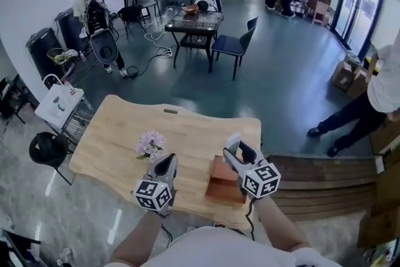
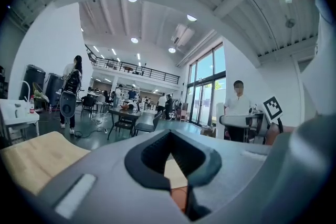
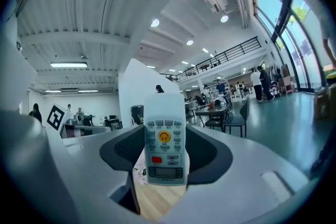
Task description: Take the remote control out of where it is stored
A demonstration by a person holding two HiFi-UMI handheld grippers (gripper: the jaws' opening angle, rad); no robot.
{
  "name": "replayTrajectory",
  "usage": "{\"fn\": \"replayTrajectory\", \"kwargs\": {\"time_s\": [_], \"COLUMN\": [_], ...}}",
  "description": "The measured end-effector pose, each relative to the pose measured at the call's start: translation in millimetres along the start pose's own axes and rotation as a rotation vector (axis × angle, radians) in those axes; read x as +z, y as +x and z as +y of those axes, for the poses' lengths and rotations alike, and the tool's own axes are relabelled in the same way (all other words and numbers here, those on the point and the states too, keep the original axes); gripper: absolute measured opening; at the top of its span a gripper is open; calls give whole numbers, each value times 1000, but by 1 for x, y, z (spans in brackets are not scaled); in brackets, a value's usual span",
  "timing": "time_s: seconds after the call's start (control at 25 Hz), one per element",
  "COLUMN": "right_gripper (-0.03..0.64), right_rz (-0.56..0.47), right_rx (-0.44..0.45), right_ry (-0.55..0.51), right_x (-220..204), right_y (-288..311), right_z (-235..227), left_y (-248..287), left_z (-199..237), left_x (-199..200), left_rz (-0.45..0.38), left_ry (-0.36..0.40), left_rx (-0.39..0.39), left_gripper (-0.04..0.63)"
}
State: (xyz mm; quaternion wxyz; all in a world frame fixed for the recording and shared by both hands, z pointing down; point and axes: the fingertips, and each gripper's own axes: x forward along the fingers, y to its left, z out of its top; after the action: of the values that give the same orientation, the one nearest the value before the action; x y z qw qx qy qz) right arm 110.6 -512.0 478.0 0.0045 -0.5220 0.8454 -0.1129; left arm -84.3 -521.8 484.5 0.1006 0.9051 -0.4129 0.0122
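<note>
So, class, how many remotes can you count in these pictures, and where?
1. The remote stands upright, clamped in the right tongs, above the table. More could be hidden inside the box beside them.

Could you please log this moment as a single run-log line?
remote control: held upright in right gripper | left gripper: shut, empty | brown box: on wooden table, near right gripper
</note>
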Motion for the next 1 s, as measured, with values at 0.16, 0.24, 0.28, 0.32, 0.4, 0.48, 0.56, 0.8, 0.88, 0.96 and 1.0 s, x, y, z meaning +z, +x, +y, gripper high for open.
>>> {"fn": "replayTrajectory", "kwargs": {"time_s": [0.16,0.24,0.28,0.32,0.4,0.48,0.56,0.8,0.88,0.96,1.0], "right_gripper": [272,272,272,272,272,272,272,272,272,272,270], "right_rz": [-66,-71,-69,-67,-65,-65,-64,-57,-55,-53,-52], "right_rx": [0,-4,-6,-10,-17,-19,-13,4,4,3,3], "right_ry": [-11,-17,-18,-20,-23,-24,-25,-29,-30,-33,-34], "right_x": [27,31,30,29,27,26,25,25,22,20,20], "right_y": [-7,-8,-9,-9,-9,-8,-6,-2,0,2,1], "right_z": [7,8,8,8,8,8,8,13,12,12,11], "left_y": [8,11,12,12,12,13,13,12,13,13,13], "left_z": [-11,-14,-15,-15,-14,-12,-11,-11,-8,-6,-7], "left_x": [11,11,10,10,10,12,14,16,14,14,14], "left_rz": [-20,-18,-18,-19,-22,-25,-28,-30,-32,-32,-32], "left_ry": [17,15,14,15,21,24,26,27,26,26,26], "left_rx": [-31,-37,-37,-38,-39,-39,-36,-30,-27,-22,-20], "left_gripper": [0,0,0,0,0,0,0,0,0,0,0]}}
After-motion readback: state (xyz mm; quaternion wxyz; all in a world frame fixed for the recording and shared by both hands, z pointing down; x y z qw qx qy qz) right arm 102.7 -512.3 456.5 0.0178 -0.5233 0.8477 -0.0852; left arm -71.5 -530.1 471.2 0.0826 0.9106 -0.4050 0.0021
